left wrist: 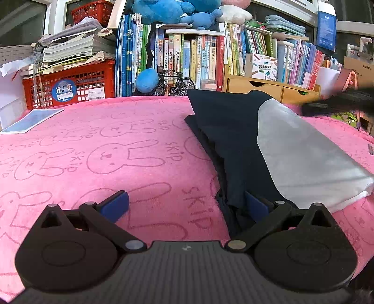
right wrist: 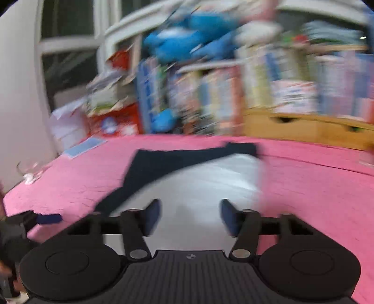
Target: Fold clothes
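A folded garment (left wrist: pixel 233 140), dark navy with a pale grey panel (left wrist: pixel 303 159), lies on the right part of the pink towel (left wrist: pixel 116 152). My left gripper (left wrist: pixel 185 205) is open wide just above the towel. Its right pad (left wrist: pixel 256 208) is at the garment's near left corner, and only towel lies between the pads. The right gripper (left wrist: pixel 339 103) shows as a dark blur beyond the garment's far right side. The right wrist view is motion-blurred: my right gripper (right wrist: pixel 191 217) hangs over the garment (right wrist: pixel 198 177), jaws apart with nothing between them.
Behind the towel stand a red crate (left wrist: pixel 70 88) stacked with papers, rows of books (left wrist: pixel 198 58), a toy bicycle (left wrist: pixel 175 83), blue plush toys (left wrist: pixel 175 9) and a wooden drawer unit (left wrist: pixel 268 88). A blue booklet (left wrist: pixel 30 121) lies at the far left. The left gripper (right wrist: pixel 46 218) shows at the right wrist view's lower left.
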